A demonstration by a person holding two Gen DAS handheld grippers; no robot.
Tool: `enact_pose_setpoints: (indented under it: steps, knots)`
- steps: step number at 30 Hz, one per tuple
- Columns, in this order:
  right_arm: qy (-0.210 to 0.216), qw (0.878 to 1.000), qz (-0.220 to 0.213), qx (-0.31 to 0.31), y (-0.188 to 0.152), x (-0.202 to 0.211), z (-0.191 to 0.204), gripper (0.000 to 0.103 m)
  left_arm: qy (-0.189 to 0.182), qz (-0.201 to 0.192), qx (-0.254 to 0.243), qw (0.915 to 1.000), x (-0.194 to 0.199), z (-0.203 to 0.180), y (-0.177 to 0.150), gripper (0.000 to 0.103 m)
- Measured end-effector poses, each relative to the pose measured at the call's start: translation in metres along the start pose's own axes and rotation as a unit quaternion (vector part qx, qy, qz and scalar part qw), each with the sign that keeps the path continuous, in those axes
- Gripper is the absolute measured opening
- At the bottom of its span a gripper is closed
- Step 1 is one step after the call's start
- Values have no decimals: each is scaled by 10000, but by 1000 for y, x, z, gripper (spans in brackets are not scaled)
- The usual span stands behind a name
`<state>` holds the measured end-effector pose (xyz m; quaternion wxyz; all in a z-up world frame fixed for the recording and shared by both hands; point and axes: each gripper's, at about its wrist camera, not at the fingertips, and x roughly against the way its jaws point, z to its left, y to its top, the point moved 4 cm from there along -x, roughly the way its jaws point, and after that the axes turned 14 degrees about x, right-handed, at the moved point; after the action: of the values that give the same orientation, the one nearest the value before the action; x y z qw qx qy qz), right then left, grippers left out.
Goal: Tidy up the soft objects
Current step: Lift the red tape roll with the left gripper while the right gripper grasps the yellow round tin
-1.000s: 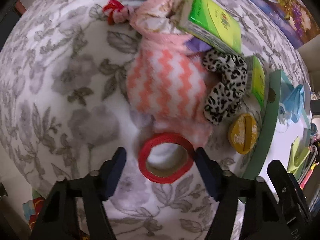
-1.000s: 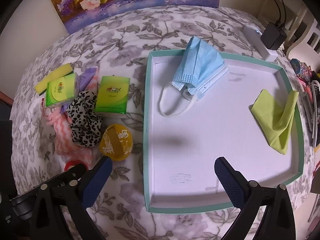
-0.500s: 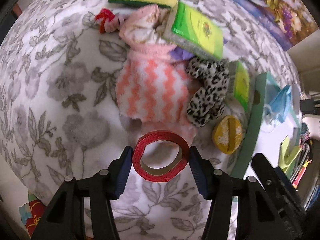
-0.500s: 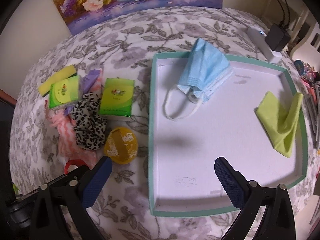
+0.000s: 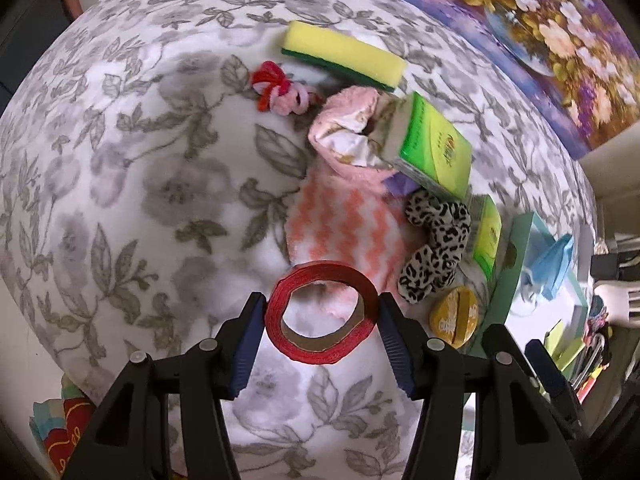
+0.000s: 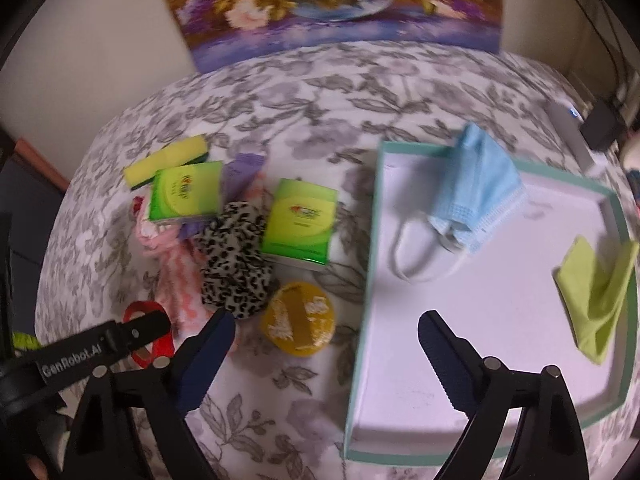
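I find the tabletop [image 6: 304, 92] covered by a white cloth printed with grey leaves and flowers. A floral painting [image 6: 332, 4] leans on the cream wall at the far edge.

My left hand-held gripper [image 5: 322, 322] is clamped on a red tape roll [image 5: 320, 312], both blue pads pressing its outer rim. The roll appears lifted clear of the cloth. Its far edge overlaps a pink zigzag cloth [image 5: 344, 224] in the left wrist view.

My right hand-held gripper [image 6: 326, 356] stands wide with nothing between its pads; its jaws have just been closing somewhat. It hangs over the near left edge of the tray [image 6: 362, 320].

The soft items lie in a cluster left of the tray: a sponge [image 5: 344, 56], a red-and-pink tie [image 5: 280, 92], a pale pink cloth [image 5: 348, 132], the zigzag cloth and a leopard scrunchie [image 6: 234, 264]. Two green tissue packs [image 6: 300, 224] sit among them, one propped on the pink cloth. A yellow round tin [image 6: 298, 318] lies just beside the tray's left wall.

The tray is teal-rimmed with a white floor. It holds a blue mask [image 6: 476, 192] at the far side and a lime cloth [image 6: 596, 296] at the right.

Right of the tray, a charger with cables [image 6: 604, 124] is visible. The right wrist view is slightly blurred.
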<state>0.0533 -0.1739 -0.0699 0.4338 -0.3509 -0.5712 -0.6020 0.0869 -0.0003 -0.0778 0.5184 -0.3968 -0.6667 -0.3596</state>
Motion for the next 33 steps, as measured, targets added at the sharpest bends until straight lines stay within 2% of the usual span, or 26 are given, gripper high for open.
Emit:
enact_pose_setpoints:
  steps: [6, 13, 16, 18, 28, 33]
  knots:
    - [13, 9989, -36, 471, 6, -5, 16, 80, -76, 78, 138, 9998, 5, 9, 7, 58]
    - [139, 9966, 150, 793, 5, -20, 29, 76, -147, 91, 219, 9996, 3, 13, 8, 58]
    - [45, 9955, 278, 899, 2, -28, 30, 76, -166, 110, 238, 9995, 3, 11, 9, 58]
    - [20, 9954, 338, 894, 0, -33, 29, 70, -171, 114, 241, 9995, 2, 10, 9, 58]
    - [-182, 9917, 400, 1205, -1, -44, 37, 69, -209, 163, 222, 9994, -1, 9, 9, 58]
    - [-293, 9889, 562, 1341, -6, -53, 43, 65, -203, 170, 190, 9995, -3, 7, 9, 58]
